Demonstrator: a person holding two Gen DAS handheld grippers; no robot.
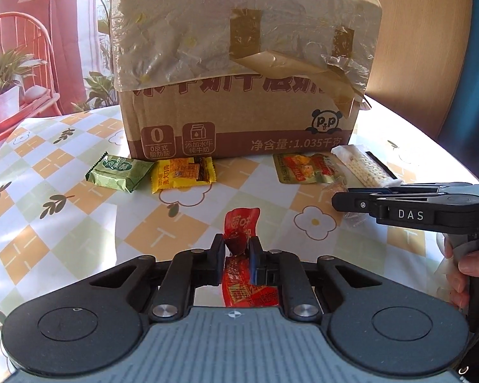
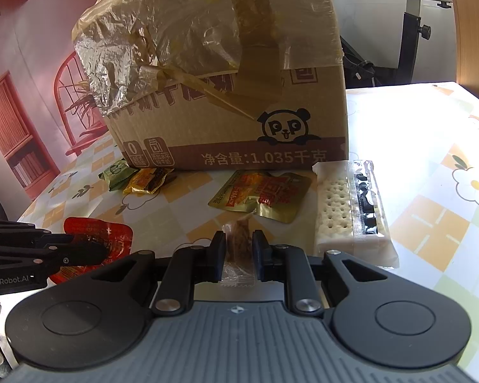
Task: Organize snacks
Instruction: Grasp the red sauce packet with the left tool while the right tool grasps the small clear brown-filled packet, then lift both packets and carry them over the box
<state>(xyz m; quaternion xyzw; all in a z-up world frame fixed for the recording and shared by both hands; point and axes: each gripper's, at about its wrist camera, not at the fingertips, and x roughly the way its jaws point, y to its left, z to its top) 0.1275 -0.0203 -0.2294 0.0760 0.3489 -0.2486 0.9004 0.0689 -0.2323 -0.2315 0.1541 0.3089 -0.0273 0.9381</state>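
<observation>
Both grippers have a snack pinched: the left gripper (image 1: 236, 249) clamps the red packet (image 1: 241, 223), the right gripper (image 2: 238, 249) a small clear-wrapped snack (image 2: 238, 239). The cardboard box (image 1: 239, 63) stands at twelve o'clock. Judging by this, pickup is done; next comes lifting over its rim.

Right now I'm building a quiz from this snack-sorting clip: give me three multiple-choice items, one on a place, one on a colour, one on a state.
1. Where does the green packet lie?
A. on top of the cardboard box
B. on the table beside the yellow packet
C. in the right gripper

2. What colour is the packet in the left gripper?
A. red
B. green
C. white

3. How is the right gripper?
A. wide open
B. shut on a clear-wrapped snack
C. shut on the cracker pack

Answers: 1 B, it rests on the tablecloth touching the yellow one. 2 A, the red packet sits between the fingers. 3 B, both fingers press the clear wrapper.
</observation>
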